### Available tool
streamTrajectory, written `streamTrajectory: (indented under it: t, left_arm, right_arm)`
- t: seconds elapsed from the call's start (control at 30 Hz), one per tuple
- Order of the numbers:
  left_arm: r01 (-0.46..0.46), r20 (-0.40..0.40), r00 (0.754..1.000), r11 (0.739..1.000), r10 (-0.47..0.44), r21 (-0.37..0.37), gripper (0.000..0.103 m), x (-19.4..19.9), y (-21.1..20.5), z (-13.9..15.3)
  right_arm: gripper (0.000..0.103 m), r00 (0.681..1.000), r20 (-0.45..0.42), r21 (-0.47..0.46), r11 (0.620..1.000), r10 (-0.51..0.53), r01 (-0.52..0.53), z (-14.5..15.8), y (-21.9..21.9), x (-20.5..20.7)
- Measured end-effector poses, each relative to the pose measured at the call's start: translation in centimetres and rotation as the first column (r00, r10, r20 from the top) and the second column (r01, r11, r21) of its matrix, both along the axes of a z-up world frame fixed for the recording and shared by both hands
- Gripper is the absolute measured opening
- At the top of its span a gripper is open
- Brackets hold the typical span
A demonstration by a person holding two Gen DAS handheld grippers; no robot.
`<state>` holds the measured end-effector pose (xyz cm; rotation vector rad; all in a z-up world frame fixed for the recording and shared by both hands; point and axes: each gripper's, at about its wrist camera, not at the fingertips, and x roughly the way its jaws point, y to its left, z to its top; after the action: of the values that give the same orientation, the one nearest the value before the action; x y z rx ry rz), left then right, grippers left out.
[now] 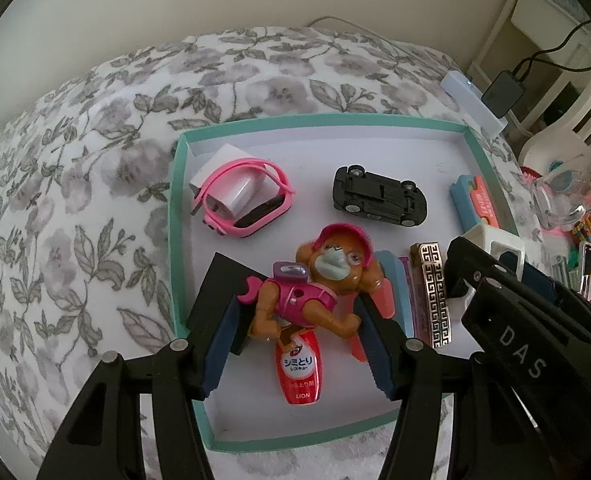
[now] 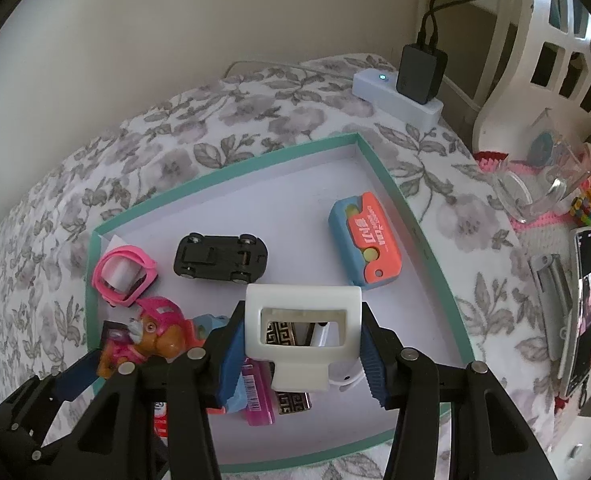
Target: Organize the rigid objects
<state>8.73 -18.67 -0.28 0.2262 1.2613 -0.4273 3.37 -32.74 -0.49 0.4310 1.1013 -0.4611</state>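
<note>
1. Two handheld grippers work over a teal-rimmed tray (image 1: 177, 184) on a flowered bedspread (image 1: 75, 200), both pointing steeply down.
2. The left gripper (image 1: 295, 316) is clamped on a pup figure (image 1: 315, 280) in a pink cap, its blue pads pressing the toy's flanks, head tilted up toward the camera, body above a red tube (image 1: 299, 372).
3. The right gripper (image 2: 301, 344) grasps a white frame-shaped piece (image 2: 301, 322) by its two short sides, held over a patterned bar (image 2: 283, 334) and a pink lighter (image 2: 257, 400) in the tray.
4. Already in the tray: a black toy car (image 2: 220, 258) on its roof, a pink watch (image 1: 243, 200) wrapped around a white plug, a blue-and-orange case (image 2: 365, 246) by the right wall.
5. Judgement: both pieces look due to be set down. Doing it well means lowering each over bare tray floor, near the car, not onto the clutter beneath.
6. Release should come only once each piece rests flat; the hands are close together, so one at a time seems safer.
</note>
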Motion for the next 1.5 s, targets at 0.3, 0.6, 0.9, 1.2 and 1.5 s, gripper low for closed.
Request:
streamTrajectory:
  t: [0.3,0.6,0.9,1.2,1.5]
  left_arm:
    - [-0.028,0.026,0.999,0.999,0.029,-0.047,0.069,0.3,0.8,1.6]
    - [-0.185,0.071,0.979,0.981,0.189,-0.054,0.069,1.7,4.4,3.0]
    - [-0.401,0.112,0.910,0.916,0.398,0.007,0.097,3.8,10.4,2.4]
    - [-0.444,0.131,0.889,0.896,0.438,0.015,0.100,3.4,12.6,2.2]
    - [-0.398,0.140,0.908,0.917,0.395,-0.010,0.101,1.9,12.9,3.4]
  right_arm:
    - [0.058,0.999,0.043,-0.023,1.000,-0.017,0.018,1.6,0.0,-0.3]
    - [0.059,0.996,0.090,-0.044,0.999,-0.008,0.012,3.4,0.7,-0.4]
    - [0.076,0.995,0.083,-0.048,0.997,0.062,-0.059,2.7,2.9,0.5]
    - [0.102,0.990,0.095,-0.056,0.994,0.100,-0.095,2.6,4.7,0.7]
    - [0.103,0.986,0.107,-0.085,0.989,0.127,-0.119,3.1,6.3,0.6]
